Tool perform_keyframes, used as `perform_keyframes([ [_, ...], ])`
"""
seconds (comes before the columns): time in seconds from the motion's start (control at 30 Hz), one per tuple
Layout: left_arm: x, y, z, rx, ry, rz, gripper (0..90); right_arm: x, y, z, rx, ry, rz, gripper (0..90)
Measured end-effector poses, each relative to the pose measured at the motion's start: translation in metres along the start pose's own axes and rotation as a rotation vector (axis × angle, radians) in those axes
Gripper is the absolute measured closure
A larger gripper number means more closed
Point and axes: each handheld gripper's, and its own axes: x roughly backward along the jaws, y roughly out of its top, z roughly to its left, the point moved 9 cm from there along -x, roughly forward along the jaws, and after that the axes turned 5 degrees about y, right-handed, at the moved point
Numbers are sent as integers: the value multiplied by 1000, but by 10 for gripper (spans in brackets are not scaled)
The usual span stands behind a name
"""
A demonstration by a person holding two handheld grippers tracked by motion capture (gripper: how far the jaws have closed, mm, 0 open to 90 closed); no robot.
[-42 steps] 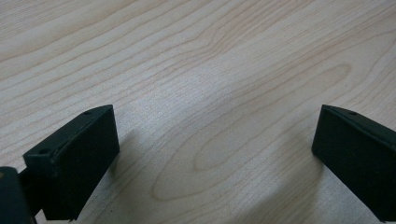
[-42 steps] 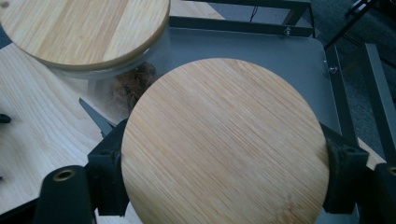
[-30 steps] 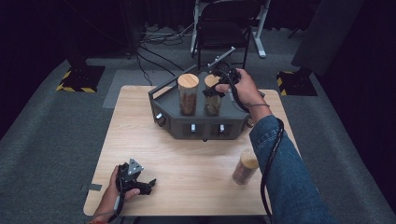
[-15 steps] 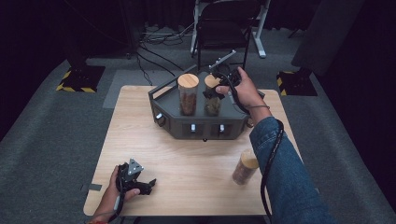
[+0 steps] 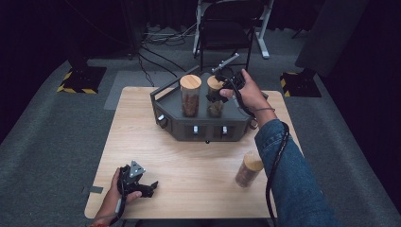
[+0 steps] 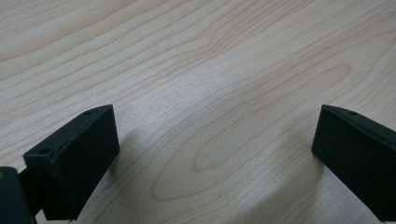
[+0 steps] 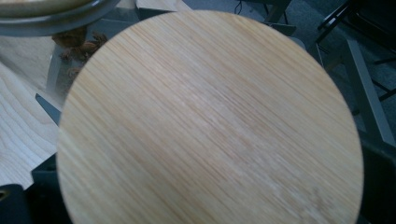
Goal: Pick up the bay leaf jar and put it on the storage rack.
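Since the earlier frame, the right gripper's point(image 5: 222, 91) fingers have just been opening around the second jar point(image 5: 215, 97) in the dark tray point(image 5: 176, 124), and little else has been shifted.

At the left, the left gripper point(image 5: 150, 186) is held low over the near edge of the counter point(image 5: 189, 161); in the left gripper view its fingers point(image 6: 74, 161) are seen spread wide over bare wood, with nothing between them.

Toward the middle, the tray is set on the far half of the counter. A taller jar point(image 5: 190, 94) with a wooden lid is stood in its left part, and the second jar just beside it to the right.

The right gripper is held at the top of that second jar, and in the right gripper view the round wooden lid point(image 7: 210, 121) is seen close below. Its fingers are taken as released, not pressing.

At the right, a third jar point(image 5: 248, 169) is stood on the counter, well apart from the tray.
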Motion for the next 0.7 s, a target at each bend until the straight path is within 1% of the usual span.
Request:
perform_keyframes([
  [0.13, 0, 0, 0, 2, 3, -4, 6, 3, -1, 0, 10, -7, -8, 22],
  [0.2, 0, 0, 0, 1, 3, -5, 6, 6, -2, 1, 24, -2, -13, 22],
  [0.43, 0, 0, 0, 1, 3, -5, 6, 14, -5, -1, 37, -17, -26, 15],
  [0.6, 0, 0, 0, 1, 3, -5, 6, 22, -6, -1, 51, -38, -32, 12],
  [0.7, 0, 0, 0, 2, 4, -5, 6, 28, -7, -1, 70, -59, -34, 13],
])
